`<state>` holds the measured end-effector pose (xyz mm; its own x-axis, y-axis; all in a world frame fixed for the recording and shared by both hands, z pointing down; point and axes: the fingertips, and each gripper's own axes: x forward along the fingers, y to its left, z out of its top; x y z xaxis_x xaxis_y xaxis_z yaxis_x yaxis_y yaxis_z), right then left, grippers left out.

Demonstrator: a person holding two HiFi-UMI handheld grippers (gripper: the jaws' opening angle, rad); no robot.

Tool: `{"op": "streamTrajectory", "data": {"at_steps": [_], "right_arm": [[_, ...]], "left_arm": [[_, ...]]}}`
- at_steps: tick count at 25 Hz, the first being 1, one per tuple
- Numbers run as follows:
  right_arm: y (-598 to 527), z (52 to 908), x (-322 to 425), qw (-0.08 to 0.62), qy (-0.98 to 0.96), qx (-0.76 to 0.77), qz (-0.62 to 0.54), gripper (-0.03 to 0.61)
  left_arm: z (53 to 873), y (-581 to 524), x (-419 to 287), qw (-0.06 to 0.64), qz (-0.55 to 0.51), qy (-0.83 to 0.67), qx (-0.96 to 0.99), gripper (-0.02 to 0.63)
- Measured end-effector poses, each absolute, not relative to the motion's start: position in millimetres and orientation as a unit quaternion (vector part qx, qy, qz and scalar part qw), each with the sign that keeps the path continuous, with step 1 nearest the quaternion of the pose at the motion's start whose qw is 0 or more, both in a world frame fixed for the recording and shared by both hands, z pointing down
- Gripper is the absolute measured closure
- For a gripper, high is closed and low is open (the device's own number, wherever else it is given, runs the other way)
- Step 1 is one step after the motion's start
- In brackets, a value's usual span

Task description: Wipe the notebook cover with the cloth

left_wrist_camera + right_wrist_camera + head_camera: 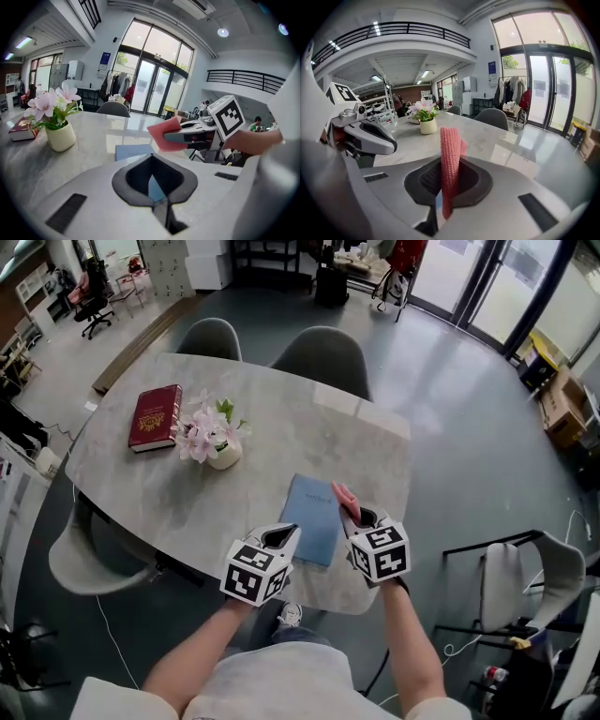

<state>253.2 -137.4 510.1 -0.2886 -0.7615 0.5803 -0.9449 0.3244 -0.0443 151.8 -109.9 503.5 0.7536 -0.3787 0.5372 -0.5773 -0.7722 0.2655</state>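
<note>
A blue notebook (pixel 311 518) lies closed on the grey marble table (pixel 281 427), near the front edge. My right gripper (pixel 352 515) hovers over the notebook's right edge, shut on a pink cloth (pixel 343 497) that sticks up from its jaws (pixel 450 159). My left gripper (pixel 284 536) sits at the notebook's near left corner with its jaws together and nothing between them. In the left gripper view the notebook (pixel 132 151) lies just ahead, and the right gripper (pixel 187 137) holds the cloth (pixel 164 134) above it.
A dark red book (pixel 156 416) and a white pot of pink flowers (pixel 214 439) stand on the table's left half. Two grey chairs (pixel 323 352) are at the far side and one (pixel 84 559) at the left. The table's front edge runs just under my grippers.
</note>
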Motion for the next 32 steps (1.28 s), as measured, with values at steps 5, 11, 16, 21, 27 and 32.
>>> {"op": "streamTrajectory", "data": {"at_steps": [5,11,16,21,27,32], "right_arm": [[-165,530,264,0.265,-0.783,0.530,0.190,0.565],[-191,547,272,0.311,-0.785,0.509,0.166,0.565],[-203,565,275,0.358,-0.785,0.483,0.146,0.565],[-207,580,268,0.385,-0.790,0.454,0.144,0.565],[-200,589,257,0.401,-0.792,0.434,0.155,0.565],[-196,593,250,0.407,-0.789,0.432,0.159,0.565]], "left_arm": [[517,-128,161,0.224,0.239,-0.269,0.906,0.611],[527,-144,168,0.237,0.241,-0.272,0.901,0.611],[535,-151,173,0.242,0.246,-0.270,0.899,0.611],[541,-156,172,0.248,0.255,-0.272,0.894,0.611],[542,-155,165,0.255,0.256,-0.284,0.888,0.611],[539,-152,157,0.260,0.245,-0.286,0.889,0.611]]}}
